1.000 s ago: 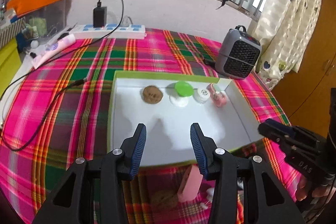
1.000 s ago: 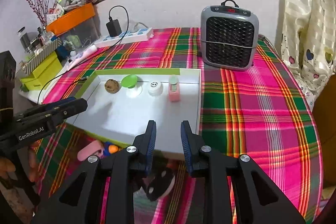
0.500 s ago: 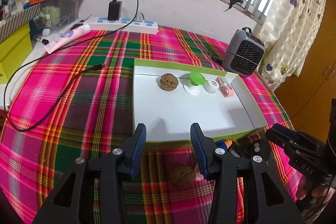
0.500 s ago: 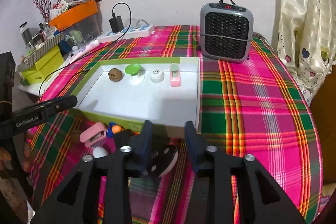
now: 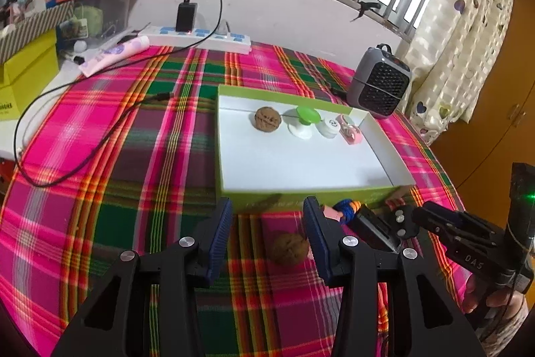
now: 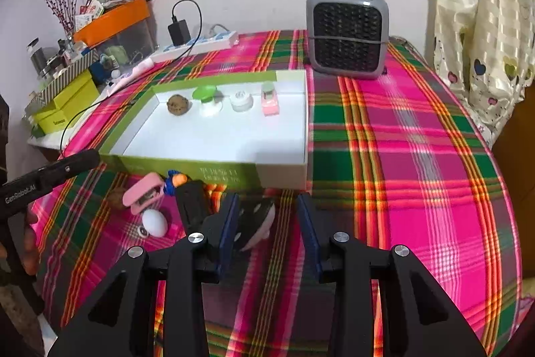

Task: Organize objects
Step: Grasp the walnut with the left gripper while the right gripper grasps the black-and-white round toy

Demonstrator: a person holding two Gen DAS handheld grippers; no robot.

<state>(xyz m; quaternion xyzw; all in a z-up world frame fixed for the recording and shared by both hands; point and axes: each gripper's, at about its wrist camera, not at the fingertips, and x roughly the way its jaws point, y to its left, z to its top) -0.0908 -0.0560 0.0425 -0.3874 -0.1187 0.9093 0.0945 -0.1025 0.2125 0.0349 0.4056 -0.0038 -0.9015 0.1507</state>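
Observation:
A green-walled white tray [image 5: 301, 191] [image 6: 187, 164] holds a walnut [image 5: 267, 119], a green-topped white piece [image 5: 302, 122], a white cap [image 5: 329, 129] and a pink toy car [image 5: 349, 132] in a row at its far end. On the plaid cloth in front of it lie a second walnut [image 5: 289, 253], a pink clip [image 6: 142, 193], a blue-and-orange toy [image 6: 174, 181], a white egg [image 6: 154, 223] and a black-and-white whale toy [image 6: 255, 225]. My left gripper [image 5: 267, 236] is open above the loose walnut. My right gripper [image 6: 267, 226] is open around the whale toy.
A grey heater [image 6: 347, 34] stands behind the tray at the right. A power strip with charger [image 5: 197, 34] and a black cable [image 5: 67, 129] lie at the back left. Yellow boxes [image 6: 67, 104] and clutter stand off the table's left side. A curtain [image 6: 485, 22] hangs at the right.
Both grippers have pulled back from over the tray to the cloth in front of it. The right jaws have opened wider. The loose objects near the tray's front have come into view.

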